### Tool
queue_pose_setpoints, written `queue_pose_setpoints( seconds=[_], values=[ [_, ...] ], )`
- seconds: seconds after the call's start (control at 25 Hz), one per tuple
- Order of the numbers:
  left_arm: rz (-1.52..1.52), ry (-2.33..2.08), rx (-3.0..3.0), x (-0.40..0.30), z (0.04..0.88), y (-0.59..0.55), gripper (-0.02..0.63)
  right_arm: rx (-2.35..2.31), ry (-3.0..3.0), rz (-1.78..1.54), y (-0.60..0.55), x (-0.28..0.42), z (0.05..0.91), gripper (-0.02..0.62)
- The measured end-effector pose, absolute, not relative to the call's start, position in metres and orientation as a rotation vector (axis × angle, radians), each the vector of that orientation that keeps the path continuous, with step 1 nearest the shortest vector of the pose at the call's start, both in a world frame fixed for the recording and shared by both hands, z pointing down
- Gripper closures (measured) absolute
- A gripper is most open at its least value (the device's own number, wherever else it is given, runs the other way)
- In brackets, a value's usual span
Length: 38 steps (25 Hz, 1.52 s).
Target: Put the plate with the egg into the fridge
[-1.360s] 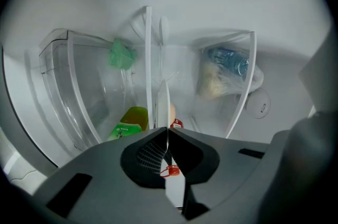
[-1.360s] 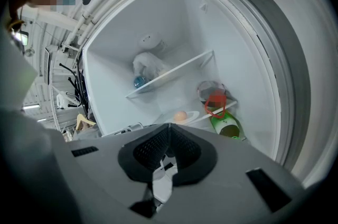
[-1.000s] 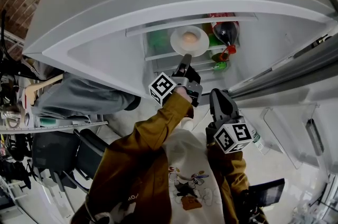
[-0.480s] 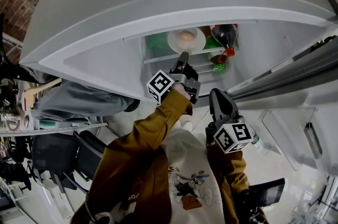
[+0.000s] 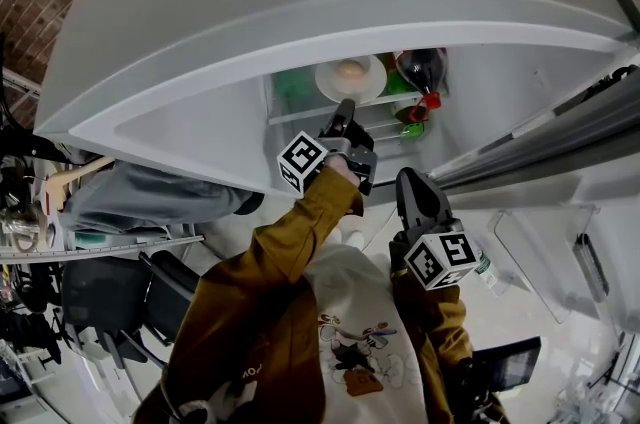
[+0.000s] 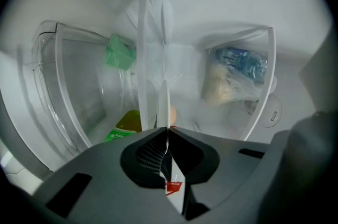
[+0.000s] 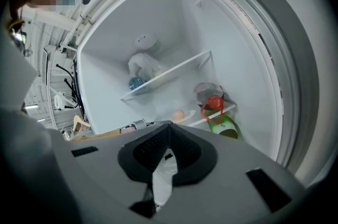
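The white plate (image 5: 373, 84) carries a brown egg (image 5: 350, 70) and hangs just above the glass shelf (image 5: 300, 115) inside the open fridge. My left gripper (image 5: 346, 106) is shut on the plate's near rim. In the left gripper view the plate (image 6: 163, 101) stands edge-on between the jaws of that gripper (image 6: 167, 128), and the egg (image 6: 172, 113) peeks out behind it. My right gripper (image 5: 411, 180) hangs lower, outside the fridge, shut and holding nothing. From the right gripper (image 7: 169, 123) view the egg (image 7: 179, 114) shows on the shelf level.
A dark bottle with a red cap (image 5: 424, 68) and a green bottle (image 5: 414, 125) stand right of the plate. A bagged water bottle (image 6: 232, 72) lies on a higher shelf. A green pack (image 6: 120, 52) sits at the left. The fridge door with bins (image 5: 540, 252) stands open at the right.
My left gripper has carried the plate with the egg deeper into the fridge, toward the back of the shelf. The right gripper has stayed where it was.
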<state>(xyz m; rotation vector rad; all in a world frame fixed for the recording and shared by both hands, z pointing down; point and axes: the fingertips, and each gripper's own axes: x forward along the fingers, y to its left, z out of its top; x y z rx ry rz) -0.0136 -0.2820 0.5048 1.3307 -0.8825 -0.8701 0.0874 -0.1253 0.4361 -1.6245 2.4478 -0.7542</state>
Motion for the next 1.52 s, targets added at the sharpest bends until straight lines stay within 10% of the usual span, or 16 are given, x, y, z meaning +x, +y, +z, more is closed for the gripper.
queue_pose_setpoints(
  seconds=[1.52],
  values=[
    [-0.809, -0.903, 1.346, -0.015, 0.508, -0.258, 0.403, -1.609, 2.448, -0.762, -0.108, 0.084, 0.437, 0.589]
  ],
)
